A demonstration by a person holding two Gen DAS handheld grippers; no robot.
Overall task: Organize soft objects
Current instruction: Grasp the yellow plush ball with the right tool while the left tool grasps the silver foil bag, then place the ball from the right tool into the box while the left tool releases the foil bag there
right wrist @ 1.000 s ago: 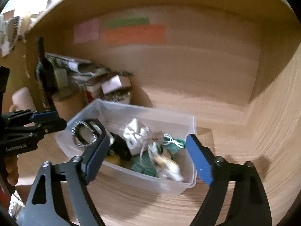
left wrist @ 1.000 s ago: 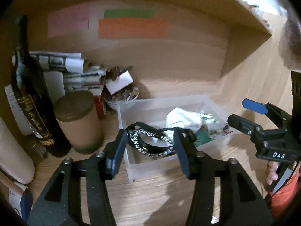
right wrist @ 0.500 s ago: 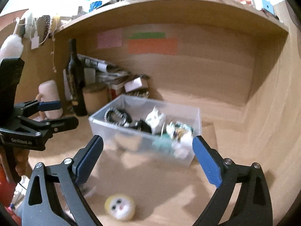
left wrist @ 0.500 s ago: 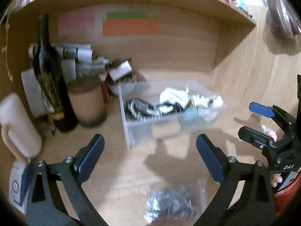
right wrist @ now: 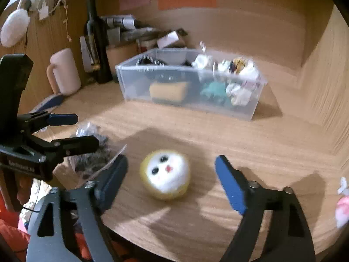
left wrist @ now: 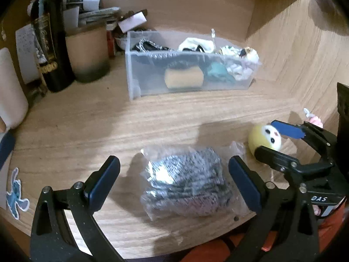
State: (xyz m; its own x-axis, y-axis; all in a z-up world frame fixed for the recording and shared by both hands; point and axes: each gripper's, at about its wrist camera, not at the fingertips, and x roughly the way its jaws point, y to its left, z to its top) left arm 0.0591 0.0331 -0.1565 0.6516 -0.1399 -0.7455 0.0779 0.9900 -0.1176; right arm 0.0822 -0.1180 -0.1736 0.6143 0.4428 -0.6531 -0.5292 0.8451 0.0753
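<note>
A clear plastic bin (left wrist: 135,80) at the back of the wooden desk holds several soft items; it also shows in the right wrist view (right wrist: 246,109). A grey knit item in a clear bag (left wrist: 185,181) lies near the desk's front edge, between the fingers of my open left gripper (left wrist: 173,181); the bag also shows in the right wrist view (right wrist: 93,152). A round yellow plush with a white face (right wrist: 166,173) lies between the fingers of my open right gripper (right wrist: 171,180); the plush also shows in the left wrist view (left wrist: 265,138). Neither gripper holds anything.
A dark wine bottle (left wrist: 50,39), a tan cylinder (left wrist: 87,52), a pink mug (right wrist: 64,72) and stacked papers (left wrist: 91,11) crowd the back left. A small pink item (right wrist: 342,209) lies at the right edge. The desk's front edge (left wrist: 152,249) is close.
Both grippers have pulled back from the bin toward the desk's front edge. The left gripper let go of a chain-like item into the bin and opened. The bag and the plush came into view.
</note>
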